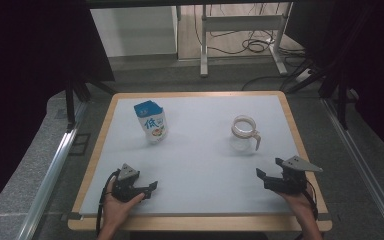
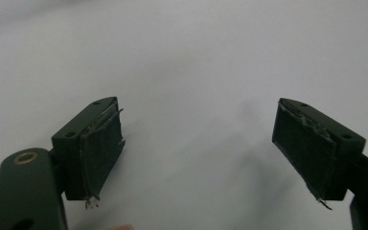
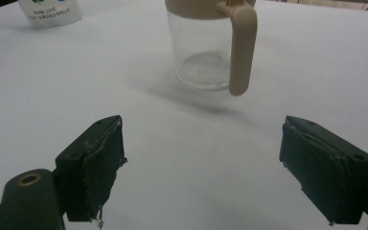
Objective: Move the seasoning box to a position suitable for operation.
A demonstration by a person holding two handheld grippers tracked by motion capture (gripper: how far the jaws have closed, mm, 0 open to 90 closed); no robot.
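A blue and white milk carton (image 1: pixel 151 121) stands upright at the back left of the white table top (image 1: pixel 195 160). A clear glass jug (image 1: pixel 243 134) with a beige rim and handle stands at the back right; in the right gripper view the jug (image 3: pixel 206 52) is straight ahead, its handle facing me, and the carton (image 3: pixel 50 12) is at the top left. My left gripper (image 1: pixel 152 188) rests near the front left edge, open, with bare table between its jaws (image 2: pixel 199 153). My right gripper (image 1: pixel 270 170) sits at the front right, open and empty (image 3: pixel 201 163), short of the jug.
A wooden rim (image 1: pixel 200 94) frames the table. Beyond it stand a metal frame (image 1: pixel 240 30) and cables on the floor. Dark curtains hang at both sides.
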